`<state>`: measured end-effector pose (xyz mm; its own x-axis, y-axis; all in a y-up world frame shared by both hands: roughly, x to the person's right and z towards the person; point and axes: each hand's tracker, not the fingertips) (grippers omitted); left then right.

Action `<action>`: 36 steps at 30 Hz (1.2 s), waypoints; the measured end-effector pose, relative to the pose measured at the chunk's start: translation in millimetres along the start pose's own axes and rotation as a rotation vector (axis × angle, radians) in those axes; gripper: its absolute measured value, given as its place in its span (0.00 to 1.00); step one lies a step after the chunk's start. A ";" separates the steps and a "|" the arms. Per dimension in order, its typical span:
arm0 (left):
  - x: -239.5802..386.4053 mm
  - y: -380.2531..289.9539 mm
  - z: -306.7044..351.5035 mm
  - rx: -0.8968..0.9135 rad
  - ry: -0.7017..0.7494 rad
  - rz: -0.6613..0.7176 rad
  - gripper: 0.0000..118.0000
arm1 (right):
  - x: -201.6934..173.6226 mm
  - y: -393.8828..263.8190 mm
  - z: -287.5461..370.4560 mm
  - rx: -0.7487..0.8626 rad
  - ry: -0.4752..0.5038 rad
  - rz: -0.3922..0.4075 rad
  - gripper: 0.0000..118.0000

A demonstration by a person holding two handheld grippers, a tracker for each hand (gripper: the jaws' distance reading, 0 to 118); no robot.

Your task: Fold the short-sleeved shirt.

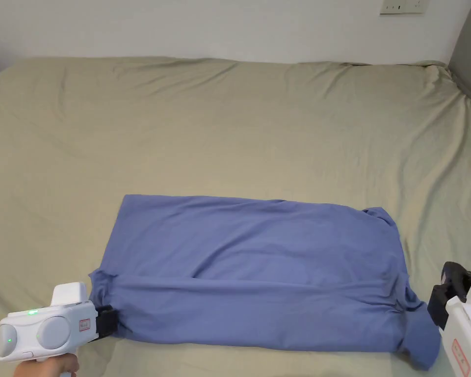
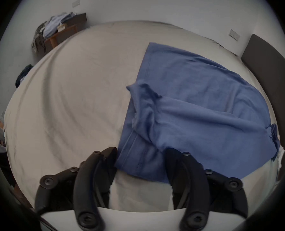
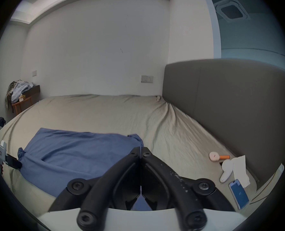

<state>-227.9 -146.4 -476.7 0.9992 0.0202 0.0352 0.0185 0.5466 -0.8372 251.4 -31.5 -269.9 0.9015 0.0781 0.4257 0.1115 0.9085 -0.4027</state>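
The blue shirt point(image 1: 259, 275) is lying lengthwise-folded on the bed point(image 1: 229, 122). Its left corner is being straddled by the open-jawed left gripper point(image 2: 141, 164), likely for gripping; the right gripper point(image 3: 141, 148) is being held closed, empty.

— What do I have on the bed point(image 1: 229, 122)?
— One blue shirt point(image 1: 259, 275), and I count two grippers: the left gripper point(image 1: 107, 321) at one end of the shirt, the right gripper point(image 1: 448, 292) at the other.
— Anything else?
— Beside the headboard point(image 3: 230, 109), one phone point(image 3: 239, 193), one sheet of paper point(image 3: 240, 169), and two wall outlets point(image 3: 147, 79) above the bed.
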 end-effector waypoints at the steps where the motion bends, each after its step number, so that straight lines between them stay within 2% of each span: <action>1: 2.3 1.2 2.7 -0.006 -0.020 -0.024 0.50 | 2.9 -3.6 -5.9 -0.036 -0.005 -0.004 0.01; 3: 9.3 1.4 7.6 0.007 -0.019 -0.071 0.21 | 6.4 -11.8 -17.2 -0.124 -0.022 -0.013 0.03; 4: 14.3 3.5 10.2 0.008 -0.012 -0.085 0.12 | 10.3 -19.4 -28.6 -0.195 -0.018 -0.020 0.05; 5: 16.5 4.0 13.6 0.018 0.002 -0.109 0.09 | 13.6 -27.7 -40.2 -0.267 -0.012 -0.028 0.15; 6: 17.5 4.0 17.8 0.038 0.006 -0.119 0.08 | 17.6 -37.3 -52.4 -0.343 -0.004 -0.024 0.30; 8: 21.7 3.6 27.9 0.090 0.027 -0.150 0.07 | 20.6 -59.0 -71.0 -0.459 -0.024 -0.074 0.64; 10: 26.4 2.0 36.1 0.118 0.043 -0.201 0.06 | 24.1 -78.8 -84.4 -0.509 0.005 -0.118 0.82; 11: 27.7 1.1 39.7 0.124 0.037 -0.202 0.06 | 23.9 -85.9 -90.0 -0.536 0.014 -0.124 0.84; 13: 29.5 2.6 42.3 0.122 0.030 -0.202 0.06 | 22.2 -94.8 -97.7 -0.582 0.037 -0.145 0.78; 16: 26.9 5.0 46.3 0.130 0.023 -0.176 0.06 | 13.5 -93.6 -86.5 -0.553 0.100 -0.161 0.44; 17: 24.6 5.3 48.7 0.132 0.018 -0.158 0.06 | 13.7 -88.8 -79.7 -0.524 0.102 -0.174 0.23; 18: 21.4 5.4 51.9 0.136 0.005 -0.125 0.06 | 14.6 -83.3 -72.3 -0.503 0.140 -0.199 0.11; 20: 13.5 6.1 57.1 0.144 -0.018 -0.065 0.06 | 10.8 -72.1 -56.9 -0.482 0.114 -0.185 0.10; 25: -5.3 -2.2 79.7 0.164 -0.037 0.014 0.06 | 23.4 -52.9 -14.4 -0.411 0.147 -0.187 0.11; 27: -13.7 -12.8 92.3 0.160 -0.026 0.019 0.06 | 39.2 -55.3 -2.0 -0.393 0.134 -0.158 0.11; 29: -21.0 -29.5 108.8 0.146 -0.027 0.027 0.06 | 50.6 -61.2 18.7 -0.391 0.139 -0.167 0.11; 33: -35.2 -71.2 122.8 0.055 -0.036 0.061 0.06 | 64.5 -90.5 47.0 -0.461 0.174 -0.188 0.11; 36: -36.7 -100.9 115.8 0.000 0.004 0.032 0.06 | 67.5 -121.9 49.3 -0.534 0.172 -0.179 0.11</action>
<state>-270.7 -105.3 -330.3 0.9994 0.0346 0.0063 -0.0136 0.5456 -0.8379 278.0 -116.7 -152.2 0.8992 -0.1658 0.4048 0.4230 0.5657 -0.7078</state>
